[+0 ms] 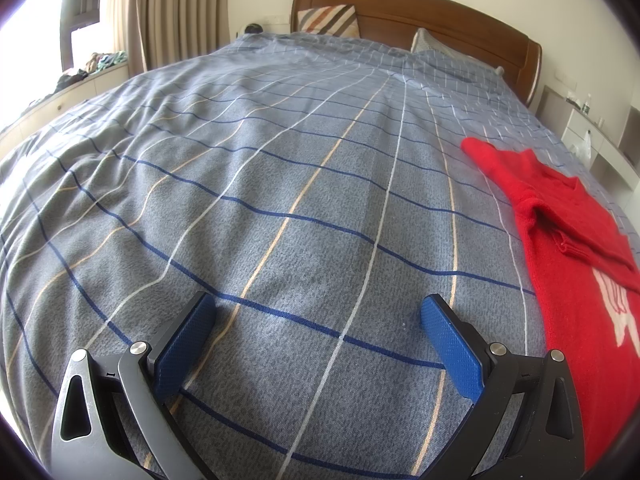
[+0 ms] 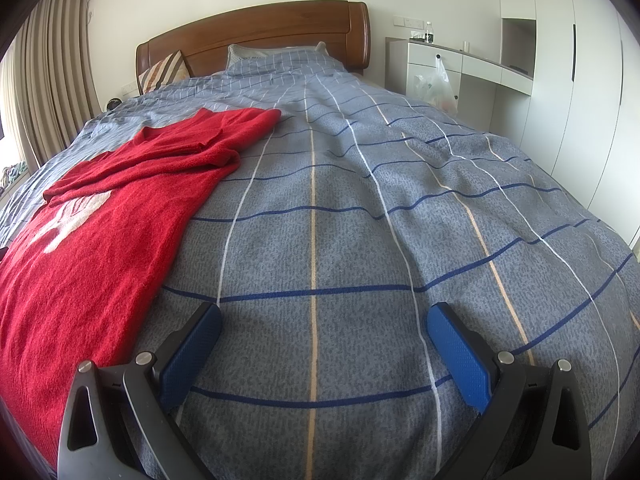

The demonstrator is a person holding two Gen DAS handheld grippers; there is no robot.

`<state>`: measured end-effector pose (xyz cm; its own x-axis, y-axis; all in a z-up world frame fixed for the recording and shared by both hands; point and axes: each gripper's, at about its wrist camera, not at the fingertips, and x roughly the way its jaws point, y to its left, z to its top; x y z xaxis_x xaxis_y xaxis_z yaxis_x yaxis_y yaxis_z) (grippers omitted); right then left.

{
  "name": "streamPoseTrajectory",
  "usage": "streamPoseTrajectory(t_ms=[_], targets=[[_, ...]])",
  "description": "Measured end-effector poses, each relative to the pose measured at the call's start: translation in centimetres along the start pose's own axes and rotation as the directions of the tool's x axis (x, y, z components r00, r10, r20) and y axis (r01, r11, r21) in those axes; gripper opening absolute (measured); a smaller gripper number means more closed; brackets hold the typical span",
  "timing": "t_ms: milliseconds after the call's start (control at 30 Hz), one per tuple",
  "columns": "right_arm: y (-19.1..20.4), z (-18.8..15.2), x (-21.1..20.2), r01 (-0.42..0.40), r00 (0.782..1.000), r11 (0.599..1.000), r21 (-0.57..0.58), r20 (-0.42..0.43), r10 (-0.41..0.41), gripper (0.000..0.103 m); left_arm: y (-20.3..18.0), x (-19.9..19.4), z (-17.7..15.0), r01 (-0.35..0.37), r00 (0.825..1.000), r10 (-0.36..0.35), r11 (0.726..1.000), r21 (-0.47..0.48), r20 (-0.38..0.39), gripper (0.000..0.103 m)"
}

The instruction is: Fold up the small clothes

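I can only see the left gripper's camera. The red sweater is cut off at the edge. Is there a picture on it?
Observer: Yes, the right camera shows a white design on the red sweater, though I can't tell what it depicts.
Operator: Is the right gripper holding anything?
Observer: No, the right gripper is open over bare bedspread, beside the sweater's edge.
Operator: What's past the bed on that side?
Observer: A white desk with a plastic bag hanging at its front, and tall white wardrobe doors.
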<state>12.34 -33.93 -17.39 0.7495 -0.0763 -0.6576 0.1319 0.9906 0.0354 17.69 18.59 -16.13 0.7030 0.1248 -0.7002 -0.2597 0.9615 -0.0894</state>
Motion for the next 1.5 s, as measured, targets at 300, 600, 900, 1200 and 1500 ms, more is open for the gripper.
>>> streamPoseTrajectory(t_ms=[300,600,900,1200,1500], targets=[[0.0,0.0,0.0,0.0,1.0,1.0,0.0,0.0,0.0,0.102,0.0,0.0,0.0,0.0,1.0,0.0,1.0,0.0,0.0,0.102],[0.0,0.0,0.0,0.0,1.0,1.0,0.0,0.0,0.0,0.102,0.0,0.0,0.0,-0.001,1.0,0.001,1.0,0.0,0.0,0.102],[0.1,0.0,0.0,0.0,1.0,1.0,0.0,0.0,0.0,0.102,0.0,0.0,0.0,-0.001,1.0,0.001,1.0,0.001,0.0,0.102],[0.0,-0.1,-0.1,-0.002,1.0,1.0,0.001,0.0,0.002,0.102,0.2,0.1,0.3,-0.01,1.0,0.01,1.0,0.009,-0.009,0.102],[-0.5,0.6,-3.6,-0.016,0.997,1.0,0.027,0.073,0.014,0.101,-0.5,-2.2,0.1,-0.062,0.997,0.066,0.995,0.075,-0.048,0.102]])
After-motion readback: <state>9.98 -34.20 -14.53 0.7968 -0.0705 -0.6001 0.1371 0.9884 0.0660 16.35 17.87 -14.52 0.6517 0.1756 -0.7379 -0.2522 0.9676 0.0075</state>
